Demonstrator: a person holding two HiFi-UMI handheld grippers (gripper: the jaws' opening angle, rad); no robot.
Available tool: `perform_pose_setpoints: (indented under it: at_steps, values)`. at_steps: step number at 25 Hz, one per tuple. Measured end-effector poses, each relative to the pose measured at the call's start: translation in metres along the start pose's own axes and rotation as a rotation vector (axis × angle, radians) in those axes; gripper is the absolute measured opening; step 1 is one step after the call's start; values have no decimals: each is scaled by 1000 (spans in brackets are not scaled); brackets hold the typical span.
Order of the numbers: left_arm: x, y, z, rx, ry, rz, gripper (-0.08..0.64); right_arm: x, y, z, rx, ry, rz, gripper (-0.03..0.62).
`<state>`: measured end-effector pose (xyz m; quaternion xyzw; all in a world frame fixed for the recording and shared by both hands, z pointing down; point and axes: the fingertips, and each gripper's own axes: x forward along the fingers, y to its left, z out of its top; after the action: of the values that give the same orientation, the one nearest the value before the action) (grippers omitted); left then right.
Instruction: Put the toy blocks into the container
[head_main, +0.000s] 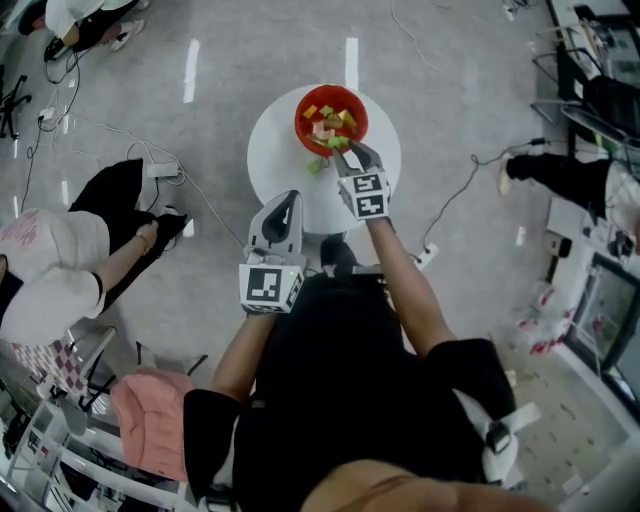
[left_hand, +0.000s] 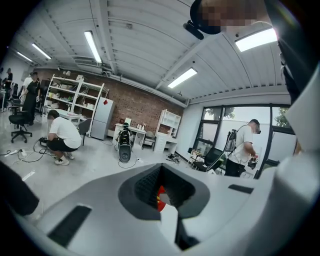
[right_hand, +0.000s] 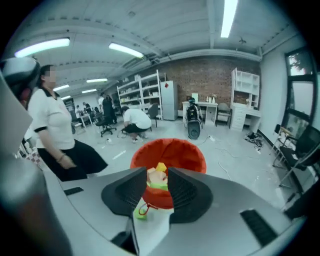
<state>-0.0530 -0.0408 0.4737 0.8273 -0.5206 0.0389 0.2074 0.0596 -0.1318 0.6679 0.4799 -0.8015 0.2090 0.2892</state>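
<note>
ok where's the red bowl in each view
Head view: bowl top centre, on the white table.
Left gripper view: only a red sliver in the jaw gap, low centre.
Right gripper view: centre, just beyond the jaws.
Shared landmark: the white table beneath it.

Ceiling strip lights fill the room with even, bright white light and leave long streaks of glare on the grey floor, so shadows stay soft and faint. Both gripper views bend straight lines into curves and go black at the corners. Whatever is nearest the lens is blurred, while the far room is sharper.
</note>
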Motion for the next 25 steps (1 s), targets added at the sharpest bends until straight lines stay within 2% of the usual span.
perform_pose_setpoints:
  at_steps: [3,5,7,10,17,20,21,22,25]
  values:
    - [-2,3,1,-1,-6,2,-3,-18,17,20,-24,-138,40,119]
    - [-4,6,0,-4,-3,6,-3,-25,30,19,-43,-173,59,80]
    - [-5,9,0,-5,-2,9,-3,-25,42,6,-50,-166,76,38]
    - [-6,13,0,-5,-2,10,-3,-16,59,-24,-49,-93,96,-2]
    - [-6,23,-6,-11,16,2,-3,35,76,-114,-4,207,111,-2]
    - [-7,27,-7,-17,26,-1,-3,56,80,-135,-2,284,113,1]
    - [-8,29,-8,-20,29,0,-3,62,81,-141,0,304,110,24]
    - [-9,30,-9,-21,31,2,-4,68,81,-146,7,324,109,81]
    - [-8,35,-10,-26,31,11,-4,81,77,-161,35,381,99,141]
